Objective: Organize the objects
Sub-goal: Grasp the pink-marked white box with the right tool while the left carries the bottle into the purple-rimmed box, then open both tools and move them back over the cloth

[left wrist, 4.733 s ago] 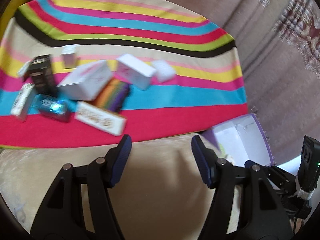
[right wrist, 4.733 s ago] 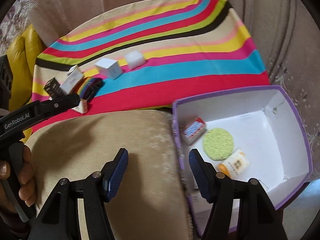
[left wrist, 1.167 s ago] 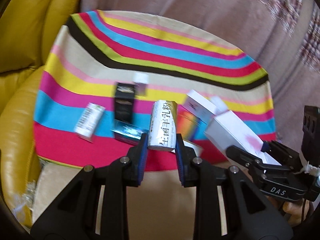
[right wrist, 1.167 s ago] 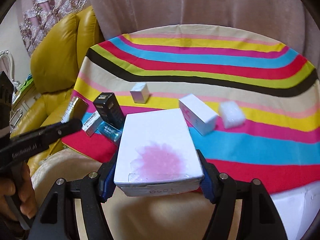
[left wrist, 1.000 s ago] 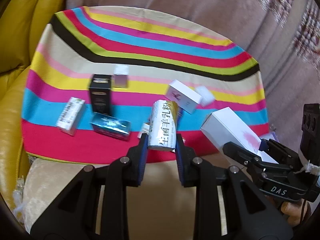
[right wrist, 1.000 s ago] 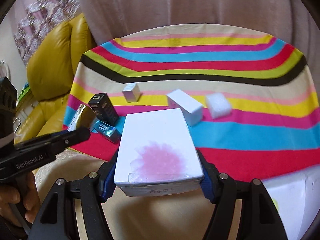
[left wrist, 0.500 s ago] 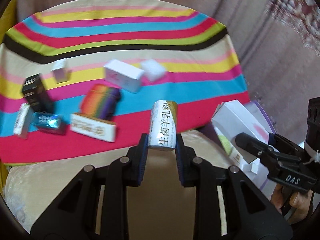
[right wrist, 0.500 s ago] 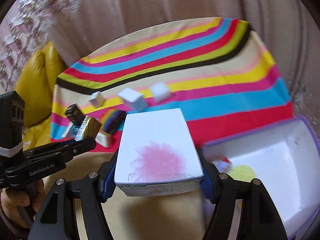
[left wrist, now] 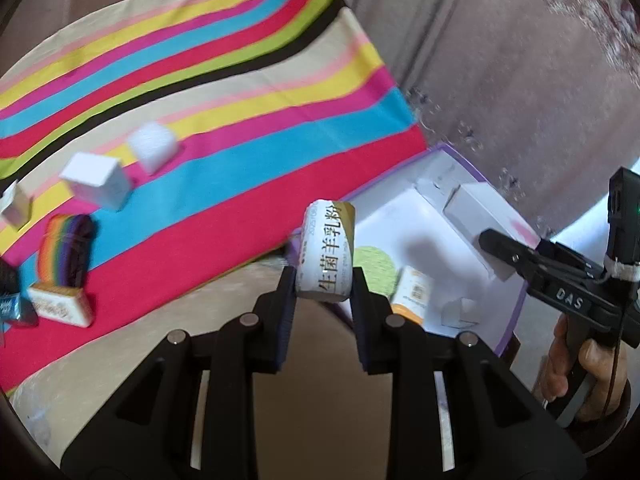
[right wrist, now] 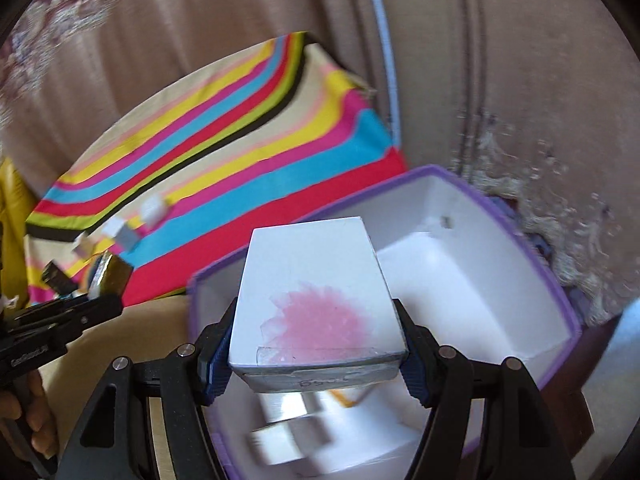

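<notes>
My left gripper (left wrist: 323, 280) is shut on a white and gold packet (left wrist: 328, 256) with Chinese print, held above the near-left corner of the purple-rimmed white box (left wrist: 516, 312). My right gripper (right wrist: 314, 344) is shut on a white carton with a pink flower (right wrist: 316, 300) and hangs over the inside of the same box (right wrist: 560, 300). In the left wrist view the carton (left wrist: 480, 216) and right gripper (left wrist: 532, 256) show at the right, over the box. A green round pad (left wrist: 374, 264) and an orange-white packet (left wrist: 414, 292) lie on the box floor.
On the striped cloth (left wrist: 240, 92) lie two white boxes (left wrist: 96, 180), a foam cube (left wrist: 154, 150), a rainbow pouch (left wrist: 66, 252) and a cream bar box (left wrist: 60, 308). A beige cushion (left wrist: 160, 340) lies below my left gripper. Curtains (right wrist: 500, 60) hang behind.
Both grippers have swung to the right with their loads, from over the striped cloth to over the purple-rimmed box. The grips have not changed.
</notes>
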### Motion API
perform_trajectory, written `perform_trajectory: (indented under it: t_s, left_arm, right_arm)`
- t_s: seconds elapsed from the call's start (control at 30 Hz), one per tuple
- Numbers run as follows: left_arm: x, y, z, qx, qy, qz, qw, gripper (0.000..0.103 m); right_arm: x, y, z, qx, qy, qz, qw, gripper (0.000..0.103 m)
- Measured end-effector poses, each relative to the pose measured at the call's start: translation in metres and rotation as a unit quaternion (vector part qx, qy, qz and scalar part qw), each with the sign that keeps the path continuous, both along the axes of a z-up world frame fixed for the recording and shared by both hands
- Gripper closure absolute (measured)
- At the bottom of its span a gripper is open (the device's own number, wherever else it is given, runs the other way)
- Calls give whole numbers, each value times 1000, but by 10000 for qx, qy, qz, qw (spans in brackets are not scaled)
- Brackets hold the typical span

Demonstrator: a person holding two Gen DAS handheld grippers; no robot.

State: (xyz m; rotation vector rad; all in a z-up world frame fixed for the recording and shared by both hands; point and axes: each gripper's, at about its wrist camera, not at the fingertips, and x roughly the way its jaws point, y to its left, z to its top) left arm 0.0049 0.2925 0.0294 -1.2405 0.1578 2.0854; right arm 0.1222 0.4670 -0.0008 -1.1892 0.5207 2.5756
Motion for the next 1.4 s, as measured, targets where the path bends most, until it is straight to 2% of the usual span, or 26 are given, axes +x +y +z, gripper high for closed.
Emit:
perform_trajectory:
  t_s: [0.27, 0.43, 0.63, 0.87, 1.07, 1.4]
  left_arm:
    - [6, 43, -9, -70, -247, -481, 9985, 73]
    - [9, 59, -15, -92, -363, -708, 9968, 72]
    - [6, 56, -17, -55, -439, -590, 9973, 54]
    - [-3, 37, -14, 214, -578, -284, 9977, 52]
    - [-11, 11, -6, 319, -482, -15, 9983, 52]
    - [-24, -60, -6, 604, -635, 680, 9938, 52]
  right_arm:
    - [15, 33, -1, 566, -154, -683, 9959, 34]
    - [26, 53, -4, 528, -205, -1000, 9934, 33]
    - [28, 60, -4, 416, -242, -1051, 9933, 28]
    - [23, 47, 3, 432, -204, -834, 9954, 27]
    - [10, 24, 9, 407, -192, -488, 9978, 27]
    - [-19, -37, 13, 427, -233, 298, 9984, 26]
